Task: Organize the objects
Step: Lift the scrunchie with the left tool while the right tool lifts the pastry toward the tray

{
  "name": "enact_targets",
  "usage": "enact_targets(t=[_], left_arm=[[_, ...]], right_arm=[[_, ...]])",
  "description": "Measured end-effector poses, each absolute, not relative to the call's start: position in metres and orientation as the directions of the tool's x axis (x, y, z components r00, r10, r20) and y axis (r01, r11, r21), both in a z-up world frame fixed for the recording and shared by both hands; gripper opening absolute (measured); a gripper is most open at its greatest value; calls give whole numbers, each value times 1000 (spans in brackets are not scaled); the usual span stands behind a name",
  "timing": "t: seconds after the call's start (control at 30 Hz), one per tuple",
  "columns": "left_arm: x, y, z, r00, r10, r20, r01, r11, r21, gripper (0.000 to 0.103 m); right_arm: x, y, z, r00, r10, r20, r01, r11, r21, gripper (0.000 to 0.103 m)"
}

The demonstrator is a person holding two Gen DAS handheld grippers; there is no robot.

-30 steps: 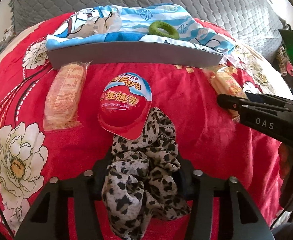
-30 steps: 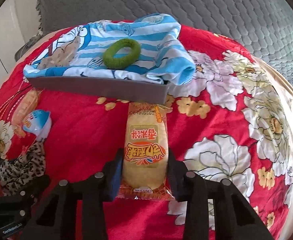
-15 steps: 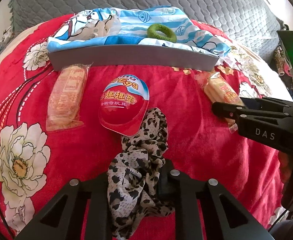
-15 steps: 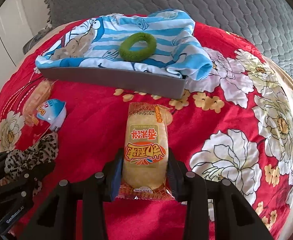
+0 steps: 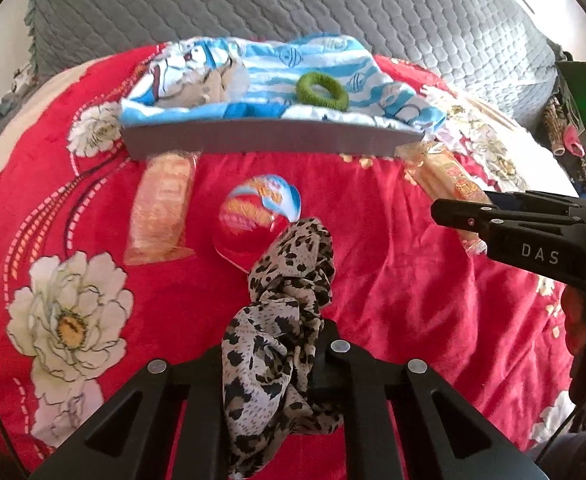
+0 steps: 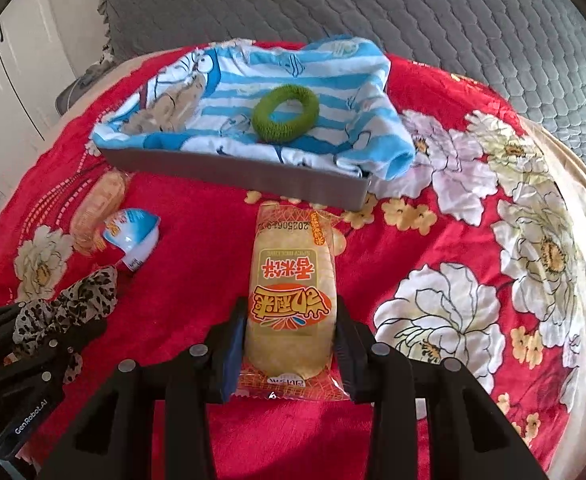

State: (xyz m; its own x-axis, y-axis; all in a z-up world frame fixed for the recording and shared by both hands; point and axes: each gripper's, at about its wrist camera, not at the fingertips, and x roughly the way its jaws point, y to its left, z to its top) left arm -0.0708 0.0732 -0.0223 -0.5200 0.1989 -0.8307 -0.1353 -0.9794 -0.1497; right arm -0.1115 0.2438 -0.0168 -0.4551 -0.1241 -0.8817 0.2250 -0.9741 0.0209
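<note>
My left gripper [image 5: 277, 360] is shut on a leopard-print scrunchie [image 5: 285, 320], which hangs bunched between the fingers above the red bedspread. Just beyond it lies a red and blue toy egg [image 5: 257, 216]. My right gripper [image 6: 291, 344] is shut on a yellow and orange snack pack [image 6: 291, 300], held lengthwise and pointing at the grey tray [image 6: 245, 172]. The tray holds a blue striped cloth [image 6: 221, 80] with a green ring scrunchie [image 6: 285, 113] on top. The right wrist view also shows the leopard scrunchie [image 6: 69, 304] in the left gripper [image 6: 33, 344] at its lower left.
A second snack pack [image 5: 161, 208] lies left of the egg, in front of the tray [image 5: 273, 140]. A grey quilted cover [image 5: 293, 8] lies behind the tray. The bed's edge curves off at the right [image 6: 565, 168]. A white cabinet [image 6: 17, 80] stands far left.
The left gripper's fingers closed on the leopard scrunchie and lifted it off the bedspread, away from the egg. The right gripper rose slightly with the snack pack still held.
</note>
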Motion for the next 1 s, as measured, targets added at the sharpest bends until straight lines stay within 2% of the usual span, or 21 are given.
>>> enact_targets(t=[0.53, 1.0], left_arm=[[-56, 57, 37, -632, 164, -757, -99, -986, -131, 12], [-46, 51, 103, -764, 88, -640, -72, -996, -52, 12]], right_arm=[[-92, 232, 40, -562, -186, -806, 264, -964, 38, 39], [-76, 219, 76, -631, -242, -737, 316, -948, 41, 39]])
